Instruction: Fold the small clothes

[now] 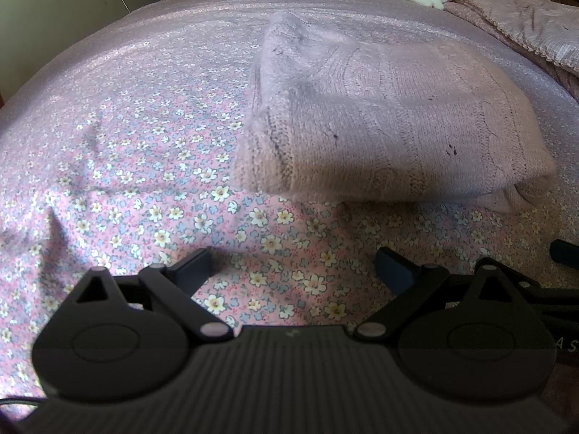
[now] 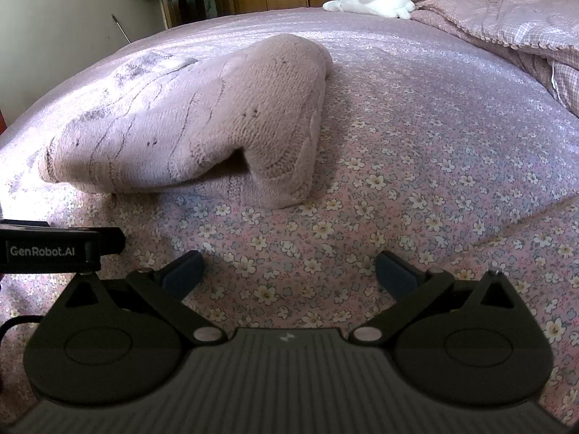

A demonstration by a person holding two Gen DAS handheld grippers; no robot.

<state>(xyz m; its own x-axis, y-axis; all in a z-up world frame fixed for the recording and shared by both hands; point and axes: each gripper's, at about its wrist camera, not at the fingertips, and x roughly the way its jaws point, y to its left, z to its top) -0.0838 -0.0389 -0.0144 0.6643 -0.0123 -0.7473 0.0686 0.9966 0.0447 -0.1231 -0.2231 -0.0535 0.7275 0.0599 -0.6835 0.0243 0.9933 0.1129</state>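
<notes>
Knit sweater (image 1: pixel 380 123) folded | left gripper (image 1: pixel 295 271), right gripper (image 2: pixel 289 275) spread, level

My 2 black grippers (image 1: pixel 293 267) (image 2: pixel 289 271) face a pale pink knit sweater (image 1: pixel 380 115) on pink sheet (image 1: pixel 144 181) strewn with white-and-blue flowers.

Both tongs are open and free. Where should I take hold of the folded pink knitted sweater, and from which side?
Probably the near right corner of the folded pink knitted sweater, taken by the right tongs from the front. There the top layer lifts off the lower one and leaves a dark gap, so one finger could slide in. The left tongs face a closed, rounded fold edge, which is harder to pinch.
</notes>
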